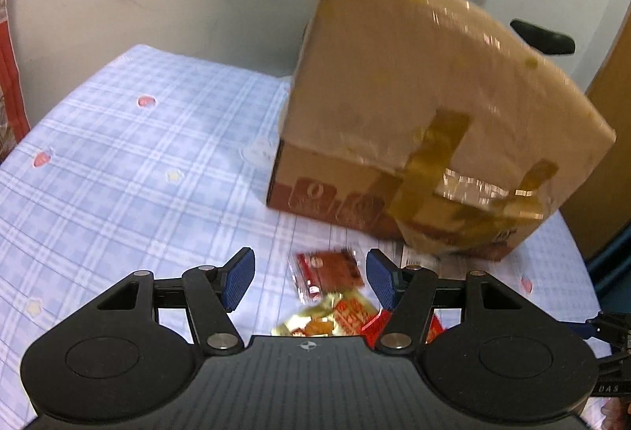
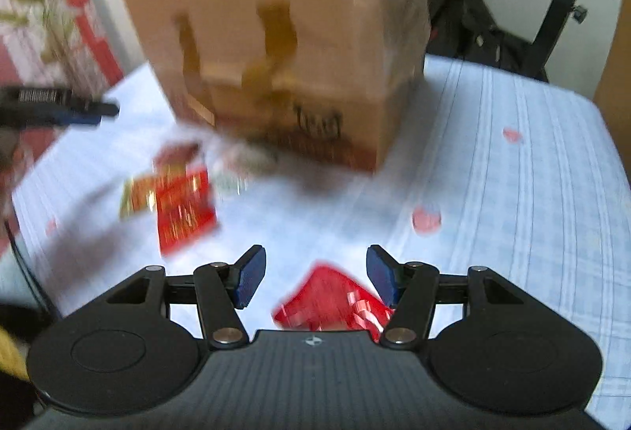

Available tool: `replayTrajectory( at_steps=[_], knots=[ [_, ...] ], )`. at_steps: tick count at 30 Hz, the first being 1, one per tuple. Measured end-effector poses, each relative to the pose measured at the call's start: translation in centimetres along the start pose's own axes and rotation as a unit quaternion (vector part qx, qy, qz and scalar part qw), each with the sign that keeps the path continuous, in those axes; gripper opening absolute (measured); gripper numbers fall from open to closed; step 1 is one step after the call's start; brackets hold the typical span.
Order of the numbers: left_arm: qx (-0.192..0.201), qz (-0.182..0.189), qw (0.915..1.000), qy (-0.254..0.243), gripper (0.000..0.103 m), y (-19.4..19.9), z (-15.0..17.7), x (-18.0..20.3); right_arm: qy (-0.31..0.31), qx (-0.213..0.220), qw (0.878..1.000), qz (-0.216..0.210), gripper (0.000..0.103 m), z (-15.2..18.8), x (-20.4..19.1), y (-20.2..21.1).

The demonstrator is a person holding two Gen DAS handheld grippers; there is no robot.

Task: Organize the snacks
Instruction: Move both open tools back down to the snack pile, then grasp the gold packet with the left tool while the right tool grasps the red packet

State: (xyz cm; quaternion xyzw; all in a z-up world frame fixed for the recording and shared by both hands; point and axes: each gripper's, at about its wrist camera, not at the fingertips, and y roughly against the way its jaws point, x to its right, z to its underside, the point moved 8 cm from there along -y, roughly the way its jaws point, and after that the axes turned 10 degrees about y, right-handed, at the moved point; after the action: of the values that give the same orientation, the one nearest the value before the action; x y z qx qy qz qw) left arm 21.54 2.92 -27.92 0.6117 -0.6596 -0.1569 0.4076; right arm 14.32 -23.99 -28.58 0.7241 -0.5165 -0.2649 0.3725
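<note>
Left gripper [image 1: 309, 278] jaws apart, empty, above dark-red snack packet [image 1: 325, 272] at lower centre of left wrist view; gold-and-red packets [image 1: 315, 319] just below it; taped cardboard box [image 1: 418, 106] fills upper right, resting on blue plaid cloth [image 1: 130, 169]; right gripper [image 2: 315, 276] likewise apart, empty, red foil packet [image 2: 331, 301] at lower centre of right wrist view. Judgement: straddle one packet only, pinch flat edge, avoid snagging cloth; box opening not visible, so drop point uncertain.
</note>
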Motion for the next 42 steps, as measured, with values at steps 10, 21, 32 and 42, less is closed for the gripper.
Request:
replayTrajectory(
  at_steps=[10,21,32,42],
  knots=[
    [-0.020,-0.004,0.9996,0.017,0.065,-0.9,1.5,-0.5,0.106,-0.056,0.993,0.001,0.060,2.7,-0.8,-0.9],
    [-0.021,-0.008,0.9992,0.033,0.065,-0.7,1.5,-1.6,0.088,-0.031,0.996,-0.016,0.036,1.7,-1.2,-2.6],
    [-0.026,-0.007,0.9990,0.036,0.064,-1.4,1.8,-2.6,-0.004,0.044,0.999,-0.028,0.033,-1.6,-2.5,-4.6],
    [-0.042,0.008,0.9987,-0.029,0.064,-3.5,3.5,-1.8,-0.046,0.067,0.997,-0.021,0.033,-1.4,-3.4,-5.3]
  ],
)
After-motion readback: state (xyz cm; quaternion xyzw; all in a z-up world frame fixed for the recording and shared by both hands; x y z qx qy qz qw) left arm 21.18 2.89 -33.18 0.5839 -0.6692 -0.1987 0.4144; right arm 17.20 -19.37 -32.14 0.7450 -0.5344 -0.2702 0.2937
